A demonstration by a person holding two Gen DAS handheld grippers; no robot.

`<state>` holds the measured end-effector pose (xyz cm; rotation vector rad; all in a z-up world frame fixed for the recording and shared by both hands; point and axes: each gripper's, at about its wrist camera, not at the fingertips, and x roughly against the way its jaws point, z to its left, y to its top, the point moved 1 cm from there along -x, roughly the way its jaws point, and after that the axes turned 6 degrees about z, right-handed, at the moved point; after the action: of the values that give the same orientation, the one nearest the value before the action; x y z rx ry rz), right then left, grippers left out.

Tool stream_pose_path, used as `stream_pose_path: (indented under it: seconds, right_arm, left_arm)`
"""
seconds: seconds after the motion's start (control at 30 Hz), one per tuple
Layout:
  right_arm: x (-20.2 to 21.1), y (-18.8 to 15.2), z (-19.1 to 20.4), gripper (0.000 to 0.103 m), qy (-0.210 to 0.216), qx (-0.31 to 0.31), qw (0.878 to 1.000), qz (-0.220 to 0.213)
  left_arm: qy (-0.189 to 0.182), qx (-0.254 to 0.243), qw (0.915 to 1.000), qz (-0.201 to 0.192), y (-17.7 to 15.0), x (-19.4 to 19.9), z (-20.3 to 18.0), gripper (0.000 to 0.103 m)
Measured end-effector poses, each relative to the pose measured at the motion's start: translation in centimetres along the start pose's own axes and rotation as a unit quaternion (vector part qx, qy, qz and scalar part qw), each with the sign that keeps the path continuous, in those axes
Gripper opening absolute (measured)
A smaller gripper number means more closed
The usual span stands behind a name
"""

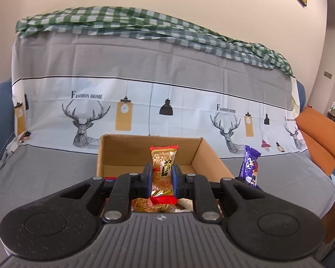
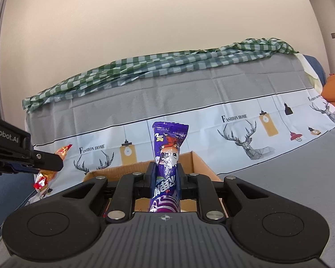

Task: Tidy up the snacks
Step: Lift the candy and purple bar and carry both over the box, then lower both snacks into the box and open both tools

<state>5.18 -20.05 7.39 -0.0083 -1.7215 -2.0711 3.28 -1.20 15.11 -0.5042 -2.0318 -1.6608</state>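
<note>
My left gripper is shut on a clear snack packet with red ends and holds it upright over the open cardboard box. My right gripper is shut on a purple snack packet, also upright over the same box. The purple packet shows at the right of the left wrist view. The left gripper with its red-ended packet shows at the left of the right wrist view. More biscuit packets lie in the box under the left gripper.
The box stands on a sofa under a grey cover printed with deer. A green checked cloth lies along the backrest. An orange cushion sits at the right end.
</note>
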Motion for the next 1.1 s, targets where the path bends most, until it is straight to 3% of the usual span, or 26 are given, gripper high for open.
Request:
stream_pose_path:
  seconds: [0.63, 0.8, 0.83, 0.87, 0.9, 0.93, 1.0, 1.1]
  right_arm:
    - [0.4, 0.0, -0.2, 0.018, -0.003, -0.005, 1.000, -0.011]
    - [-0.1, -0.1, -0.1, 0.021, 0.012, -0.011, 1.000, 0.011]
    - [-0.3, -0.1, -0.1, 0.025, 0.012, -0.013, 1.000, 0.018]
    - [-0.3, -0.2, -0.1, 0.037, 0.008, -0.015, 1.000, 0.020]
    - [-0.3, -0.1, -0.1, 0.051, 0.005, -0.016, 1.000, 0.018]
    - [-0.2, 0.0, -0.2, 0.058, 0.004, -0.020, 1.000, 0.016]
    - [0.1, 0.0, -0.4, 0.086, 0.007, -0.027, 0.999, 0.015]
    - [0.5, -0.1, -0.4, 0.102, 0.007, -0.027, 1.000, 0.015]
  left_arm:
    - [-0.012, -0.020, 0.9997, -0.006, 0.8, 0.1, -1.6, 0.018]
    - [-0.027, -0.027, 0.9992, 0.009, 0.8, -0.1, -1.9, 0.019]
    - [-0.029, -0.027, 0.9992, 0.009, 0.7, 0.0, -1.9, 0.021]
    - [-0.030, -0.026, 0.9992, 0.009, 0.7, 0.1, -1.9, 0.024]
    - [-0.029, -0.024, 0.9992, 0.008, 0.6, 0.3, -1.8, 0.039]
    - [-0.027, -0.021, 0.9994, 0.004, 0.6, 0.6, -1.6, 0.058]
    - [-0.024, -0.016, 0.9996, -0.006, 0.4, 1.3, -1.2, 0.075]
    - [-0.017, -0.021, 0.9993, -0.025, -0.1, 2.8, -0.8, 0.085]
